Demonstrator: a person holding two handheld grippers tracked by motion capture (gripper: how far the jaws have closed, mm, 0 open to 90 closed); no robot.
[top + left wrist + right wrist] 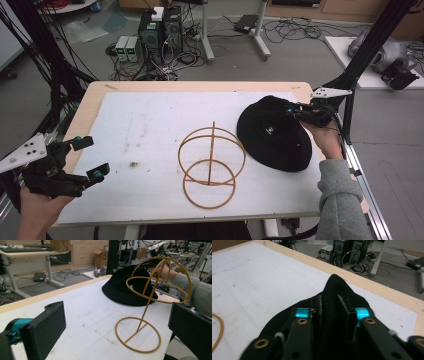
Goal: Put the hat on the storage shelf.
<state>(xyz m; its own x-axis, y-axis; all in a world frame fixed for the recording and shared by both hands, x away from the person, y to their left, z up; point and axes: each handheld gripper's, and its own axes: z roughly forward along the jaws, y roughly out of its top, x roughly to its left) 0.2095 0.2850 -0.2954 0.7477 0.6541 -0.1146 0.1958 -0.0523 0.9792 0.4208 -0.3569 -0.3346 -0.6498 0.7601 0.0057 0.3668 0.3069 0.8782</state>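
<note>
The table (150, 125) carries a wire hat stand (211, 165) at its centre, ahead of the left gripper (90, 157), whose jaws stand wide apart and empty. The black hat (272, 135) lies beside the stand, with a fold of its crown clamped between the jaws of the right gripper (331, 312).

Risks:
- Shallow pinch: the fabric may slip out when lifted.
- Light stand: a dragged brim may tip it, since the left gripper is not bracing it.
</note>
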